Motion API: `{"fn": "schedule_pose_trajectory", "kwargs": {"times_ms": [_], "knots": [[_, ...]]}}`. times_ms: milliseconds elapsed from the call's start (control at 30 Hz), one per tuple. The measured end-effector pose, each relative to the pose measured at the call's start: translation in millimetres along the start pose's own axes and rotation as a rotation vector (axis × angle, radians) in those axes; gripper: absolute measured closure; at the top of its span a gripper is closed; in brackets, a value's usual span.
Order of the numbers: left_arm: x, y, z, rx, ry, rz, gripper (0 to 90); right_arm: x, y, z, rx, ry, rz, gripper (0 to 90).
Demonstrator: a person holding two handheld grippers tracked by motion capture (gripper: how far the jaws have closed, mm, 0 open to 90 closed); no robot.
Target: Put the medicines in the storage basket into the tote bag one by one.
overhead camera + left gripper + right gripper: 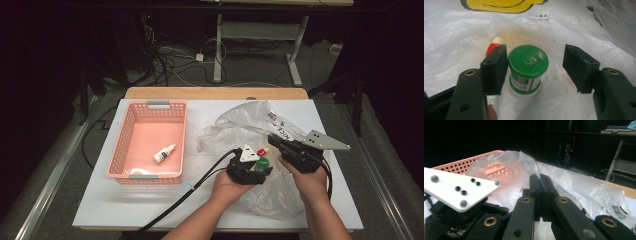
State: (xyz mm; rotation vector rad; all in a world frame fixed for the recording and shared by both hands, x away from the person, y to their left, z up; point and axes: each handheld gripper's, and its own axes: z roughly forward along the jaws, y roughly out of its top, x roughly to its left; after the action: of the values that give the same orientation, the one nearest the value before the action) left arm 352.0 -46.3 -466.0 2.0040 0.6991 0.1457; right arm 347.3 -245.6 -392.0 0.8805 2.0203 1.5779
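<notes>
Right now the left gripper gapes around the green-capped jar at frame centre, unclamped; the jar could tip, and the bag could slip from the right gripper, which pinches it.

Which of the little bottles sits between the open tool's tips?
The green-capped bottle on the plastic bag; the red-capped one lies behind a tip, the white dropper in the basket.

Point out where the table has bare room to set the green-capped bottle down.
Bare room: the table strip in front of the pink basket, and the basket floor around the small dropper bottle. Crowded: the plastic bag and both claws at right.
</notes>
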Motion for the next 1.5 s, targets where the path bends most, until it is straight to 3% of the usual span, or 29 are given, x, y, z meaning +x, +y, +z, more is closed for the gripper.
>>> {"fn": "schedule_pose_trajectory", "kwargs": {"times_ms": [200, 567, 733, 1000, 1133, 1300, 1500], "knots": [[-1.5, -8.9, -16.5, -0.008, -0.020, 0.004, 32.9, 1.2, 0.0, -0.3, 0.004, -0.002, 0.002, 90.0], [0.7, -25.4, -45.0, 0.017, -0.025, -0.022, 28.5, 2.2, -1.1, 0.5, 0.008, -0.002, -0.004, 90.0], [0.8, -30.4, -63.7, 0.012, -0.018, -0.012, 26.0, 2.7, -1.3, 0.7, 0.011, 0.000, -0.008, 90.0], [-1.1, -34.7, -101.8, -0.009, 0.012, 0.008, 16.7, 3.9, -1.8, 1.6, 0.017, -0.003, -0.005, 90.0], [2.5, -38.7, -119.8, -0.011, 0.021, -0.012, 12.1, 4.3, -1.9, 1.2, 0.019, -0.005, -0.002, 90.0], [12.9, -45.5, -137.9, 0.010, 0.064, -0.034, 0.6, 4.6, -2.4, 1.6, 0.021, -0.003, -0.010, 90.0], [24.7, -53.5, -151.8, -0.003, 0.086, -0.065, 0.0, 5.2, -3.2, 2.8, 0.027, -0.004, -0.012, 90.0]]}}
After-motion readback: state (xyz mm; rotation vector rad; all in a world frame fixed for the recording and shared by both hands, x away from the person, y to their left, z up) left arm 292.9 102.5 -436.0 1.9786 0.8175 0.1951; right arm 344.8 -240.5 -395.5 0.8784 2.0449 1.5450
